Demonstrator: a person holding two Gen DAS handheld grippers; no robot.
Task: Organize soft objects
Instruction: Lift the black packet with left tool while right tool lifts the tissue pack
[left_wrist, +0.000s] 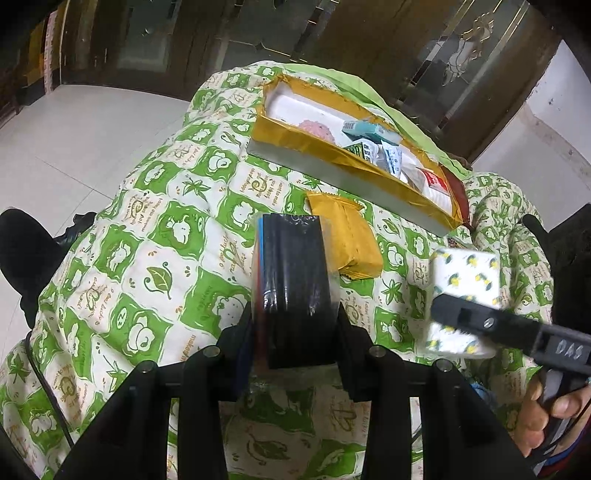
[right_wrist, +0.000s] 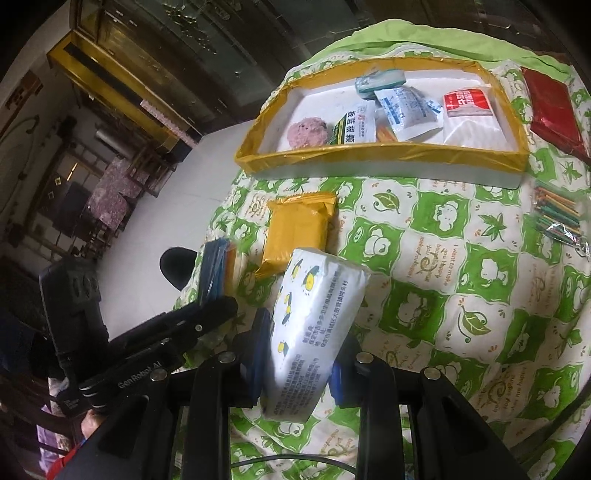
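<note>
Grippers (left_wrist: 294, 314) (right_wrist: 301, 354) — both clamped; packs (left_wrist: 291, 280) (right_wrist: 314, 332)

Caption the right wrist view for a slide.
Right gripper holding a tissue pack above the quilt, yellow-rimmed tray beyond.

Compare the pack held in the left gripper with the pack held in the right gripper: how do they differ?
The left gripper holds a dark pack with a glossy black face; the right gripper holds a white tissue pack printed with yellow motifs and text. The dark pack sits straight, the tissue pack tilted. Both are lifted above the quilt.
</note>
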